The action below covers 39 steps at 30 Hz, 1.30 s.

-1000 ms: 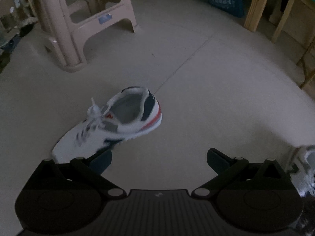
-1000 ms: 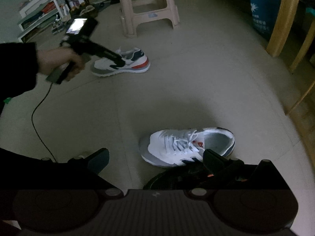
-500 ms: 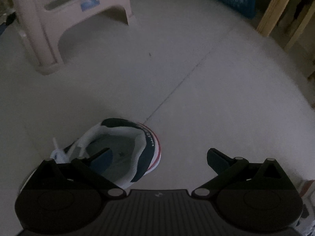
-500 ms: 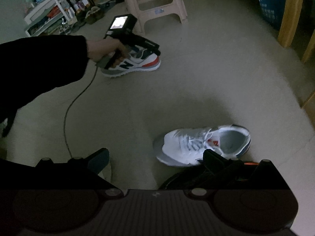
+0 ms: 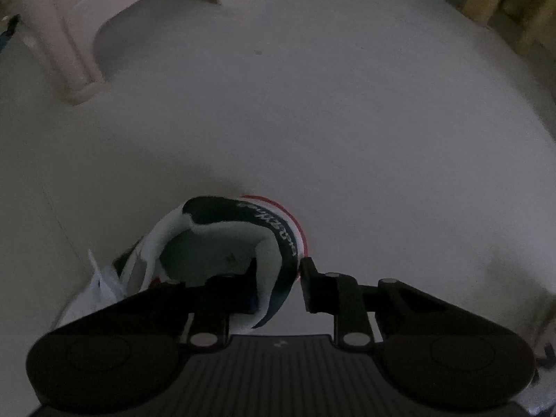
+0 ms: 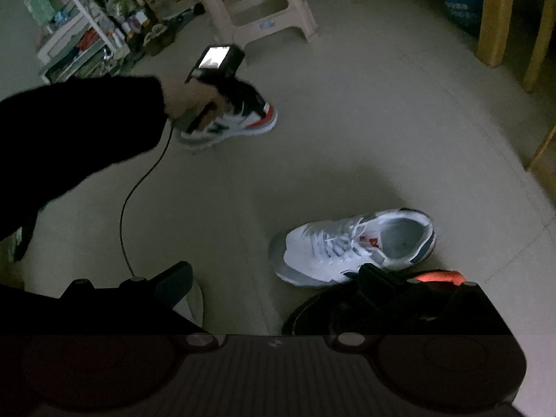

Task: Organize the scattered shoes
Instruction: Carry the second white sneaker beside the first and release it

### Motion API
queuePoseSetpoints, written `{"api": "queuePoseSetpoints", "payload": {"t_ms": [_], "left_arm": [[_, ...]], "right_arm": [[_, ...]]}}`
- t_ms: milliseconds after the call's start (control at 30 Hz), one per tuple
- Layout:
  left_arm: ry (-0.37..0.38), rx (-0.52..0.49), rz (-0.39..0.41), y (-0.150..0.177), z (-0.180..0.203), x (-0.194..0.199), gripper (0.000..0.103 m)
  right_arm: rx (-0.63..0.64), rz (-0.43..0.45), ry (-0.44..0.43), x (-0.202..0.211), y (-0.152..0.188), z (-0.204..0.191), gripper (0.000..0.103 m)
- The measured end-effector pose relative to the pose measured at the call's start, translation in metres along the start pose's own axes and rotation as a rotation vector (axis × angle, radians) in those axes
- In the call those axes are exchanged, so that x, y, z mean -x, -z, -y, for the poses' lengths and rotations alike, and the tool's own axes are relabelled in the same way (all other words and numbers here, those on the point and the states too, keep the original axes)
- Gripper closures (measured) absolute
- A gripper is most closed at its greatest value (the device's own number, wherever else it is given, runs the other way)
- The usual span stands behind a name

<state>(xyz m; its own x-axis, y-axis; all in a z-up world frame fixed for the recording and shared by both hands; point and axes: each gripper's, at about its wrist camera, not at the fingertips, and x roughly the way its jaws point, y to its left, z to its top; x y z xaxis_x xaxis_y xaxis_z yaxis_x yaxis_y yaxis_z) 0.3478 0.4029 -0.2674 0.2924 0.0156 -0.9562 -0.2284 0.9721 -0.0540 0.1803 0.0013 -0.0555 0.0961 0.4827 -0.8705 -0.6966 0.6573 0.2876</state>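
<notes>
Where the left wrist view looks along the left gripper [image 5: 278,285], its jaws pinch the heel collar of a white sneaker [image 5: 222,243], one finger inside the opening, one outside; the floor [image 5: 312,121] lies ahead. In the right wrist view, the right gripper [image 6: 274,278] has jaws spread and holding nothing; a second white sneaker [image 6: 351,246] lies just ahead of the right jaw, a black shoe [image 6: 312,312] between them. Only this view shows the pair well apart, so pairing remains.

left gripper [image 5: 278,288] pinching sneaker [image 5: 222,243] heel collar, floor [image 5: 312,121]
</notes>
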Motion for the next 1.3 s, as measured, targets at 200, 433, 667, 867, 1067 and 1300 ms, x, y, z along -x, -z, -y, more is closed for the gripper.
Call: {"api": "queuePoseSetpoints", "payload": {"t_ms": [200, 433, 667, 867, 1067, 1300], "left_arm": [[0.072, -0.082, -0.015, 0.024, 0.055, 0.022, 0.086], [0.112, -0.191, -0.038, 0.047, 0.129, 0.034, 0.091], [0.157, -0.296, -0.070, 0.064, 0.190, 0.032, 0.091], [0.163, -0.318, -0.077, 0.062, 0.205, 0.026, 0.089], [0.111, -0.332, -0.057, 0.066, 0.199, 0.030, 0.033], [0.079, -0.328, -0.013, 0.071, 0.189, 0.081, 0.011]], "right_arm": [[-0.008, 0.034, 0.038, 0.014, -0.001, 0.003, 0.000], [-0.017, 0.075, 0.076, 0.030, -0.005, 0.001, 0.000], [-0.015, 0.081, 0.078, 0.039, -0.004, 0.001, 0.000], [-0.020, 0.086, 0.085, 0.043, -0.002, 0.004, 0.000], [-0.034, 0.076, 0.103, 0.038, -0.001, 0.010, 0.000], [0.005, 0.065, 0.139, 0.027, -0.005, -0.001, 0.000]]}}
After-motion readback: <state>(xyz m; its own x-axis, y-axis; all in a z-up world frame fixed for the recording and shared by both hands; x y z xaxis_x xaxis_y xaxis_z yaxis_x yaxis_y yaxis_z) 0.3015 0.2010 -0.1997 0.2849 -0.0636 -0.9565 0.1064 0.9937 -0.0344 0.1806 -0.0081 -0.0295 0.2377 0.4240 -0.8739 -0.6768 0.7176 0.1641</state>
